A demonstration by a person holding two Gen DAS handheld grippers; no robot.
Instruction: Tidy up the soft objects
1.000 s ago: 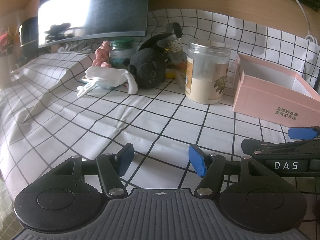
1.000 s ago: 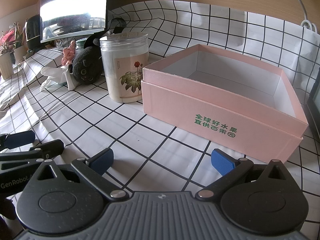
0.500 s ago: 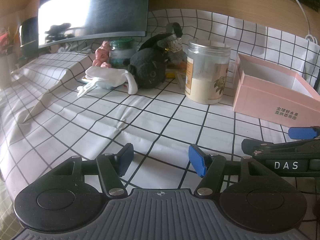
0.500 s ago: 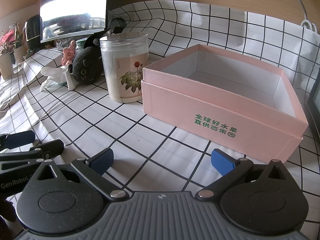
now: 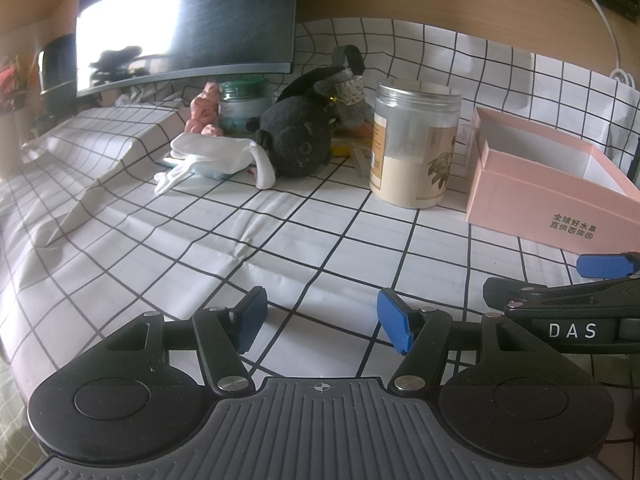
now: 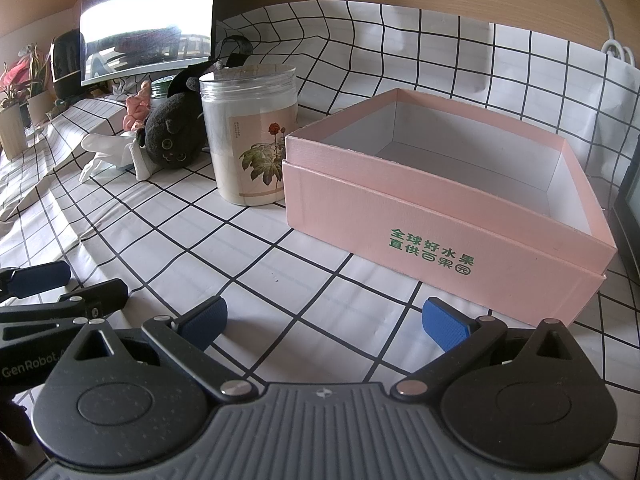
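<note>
Plush cat point(image 5: 298, 142) lies well beyond both hand-held grippers point(image 5: 320, 320) point(image 6: 324, 322), each wide open, empty.

A wide bare stretch of the checked cloth point(image 5: 304, 240) is seen in front of both grippers, and nothing is found on it. Farther back, the way is blocked by a row of things. A tall jar point(image 5: 414, 144) is placed just beside the pink box point(image 6: 448, 216); only a thin gap is left between them. The box is open on top, and its inside is seen bare. Left of the jar, a black plush cat point(image 5: 298, 142) is crowded against white gloves point(image 5: 216, 160), a pink toy point(image 5: 204, 110) and a small green-lidded jar point(image 5: 244, 106). Above that pile, room is cut off by a dark screen point(image 5: 188, 20).
</note>
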